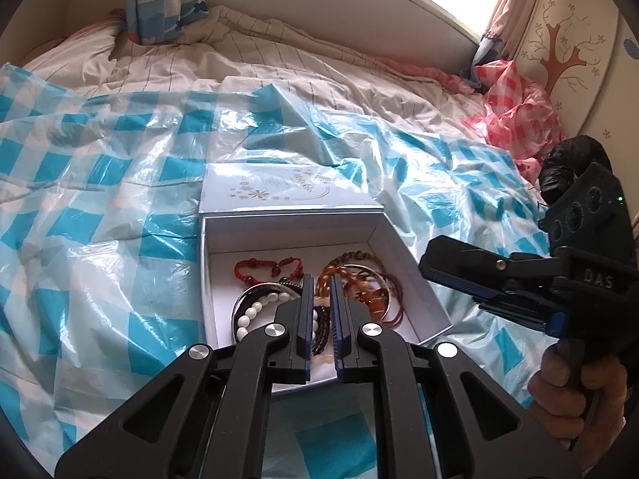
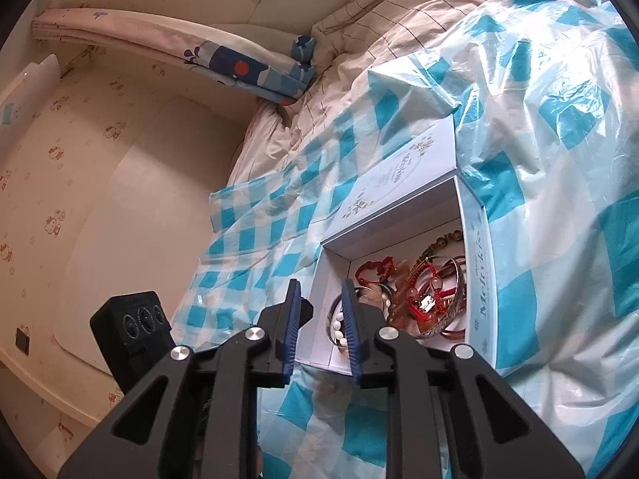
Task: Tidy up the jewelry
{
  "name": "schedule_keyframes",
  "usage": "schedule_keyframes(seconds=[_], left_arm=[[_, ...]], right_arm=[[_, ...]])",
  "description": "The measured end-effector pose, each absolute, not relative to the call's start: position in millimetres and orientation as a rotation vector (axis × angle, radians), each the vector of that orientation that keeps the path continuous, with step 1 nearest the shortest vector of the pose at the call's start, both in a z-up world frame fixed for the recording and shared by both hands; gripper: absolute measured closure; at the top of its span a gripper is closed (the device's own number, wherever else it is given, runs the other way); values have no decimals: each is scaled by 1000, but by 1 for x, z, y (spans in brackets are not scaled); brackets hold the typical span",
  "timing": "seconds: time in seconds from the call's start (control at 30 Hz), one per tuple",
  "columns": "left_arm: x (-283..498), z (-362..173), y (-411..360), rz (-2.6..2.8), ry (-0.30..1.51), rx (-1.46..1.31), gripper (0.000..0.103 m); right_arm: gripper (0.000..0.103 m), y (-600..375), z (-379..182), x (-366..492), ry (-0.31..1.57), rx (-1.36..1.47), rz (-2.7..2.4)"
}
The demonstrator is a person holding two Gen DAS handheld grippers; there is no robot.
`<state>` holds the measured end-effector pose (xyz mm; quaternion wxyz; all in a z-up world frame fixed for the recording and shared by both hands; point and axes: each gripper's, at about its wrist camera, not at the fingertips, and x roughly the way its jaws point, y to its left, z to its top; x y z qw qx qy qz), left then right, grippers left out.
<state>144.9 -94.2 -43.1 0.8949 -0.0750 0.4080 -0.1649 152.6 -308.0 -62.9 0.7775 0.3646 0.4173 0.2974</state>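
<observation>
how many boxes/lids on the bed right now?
2. An open white box holding bracelets sits on the blue checked plastic sheet; its pale blue lid lies flat against the box's far side. None others seen; bedding folds could hide more.

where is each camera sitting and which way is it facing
Left wrist: on the left tongs, looking down into the open box of bracelets on the bed; its shut tongs, the right tongs and a hand show.
Right wrist: on the right tongs, looking across the box toward the pillow and wall; its slightly parted tongs show, empty.
Shared: box, lid, bracelets, checked plastic sheet.
</observation>
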Motion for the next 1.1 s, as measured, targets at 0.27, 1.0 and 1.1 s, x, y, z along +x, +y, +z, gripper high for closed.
schedule_keyframes(seconds=[0.27,1.0,1.1], left_arm=[[142,-42,-97,-311,843,-119,73],[100,-23,-89,-244,782,-8,36],[93,-21,-83,-223,776,0,32]], right_arm=[[81,-302,-58,150,906,761,659],[70,-297,-55,134,944,628,632],[67,-296,-51,124,943,546,601]])
